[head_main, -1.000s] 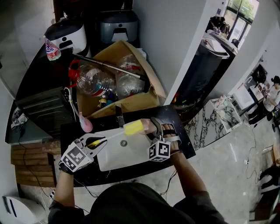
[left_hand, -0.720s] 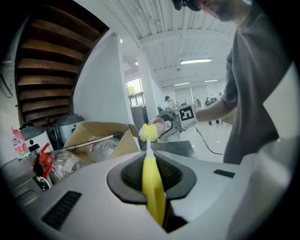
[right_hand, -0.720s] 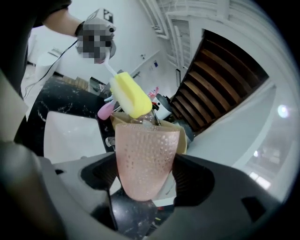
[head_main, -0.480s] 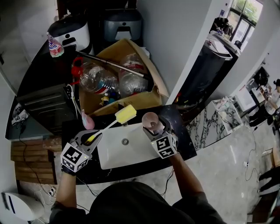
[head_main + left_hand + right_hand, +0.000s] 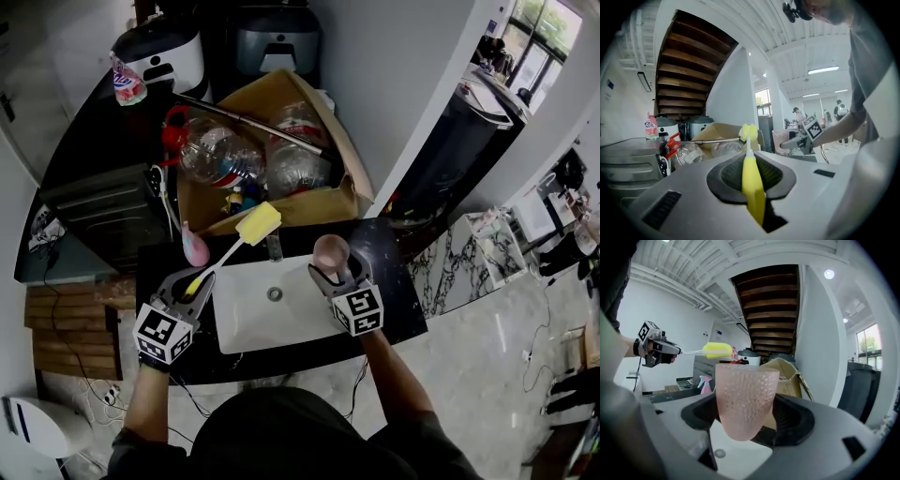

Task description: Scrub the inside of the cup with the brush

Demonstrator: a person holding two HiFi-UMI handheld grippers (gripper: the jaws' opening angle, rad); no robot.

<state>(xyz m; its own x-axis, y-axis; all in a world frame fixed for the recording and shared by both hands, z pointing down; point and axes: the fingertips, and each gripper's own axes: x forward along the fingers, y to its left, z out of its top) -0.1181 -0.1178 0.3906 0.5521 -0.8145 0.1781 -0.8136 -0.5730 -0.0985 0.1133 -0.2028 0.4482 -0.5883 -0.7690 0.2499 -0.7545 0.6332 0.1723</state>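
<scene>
- Clamping the brush [image 5: 228,251] by its yellow handle, the left hand-held gripper [image 5: 192,286] sits at 9 o'clock of the sink [image 5: 253,328]; the sponge head points toward 1 o'clock.
- The right hand-held gripper [image 5: 333,275] is closed on the pink cup [image 5: 330,251], upright at the sink's 2 o'clock edge, apart from the brush.
- A cardboard box [image 5: 349,183] stands beyond at 12 o'clock.
</scene>
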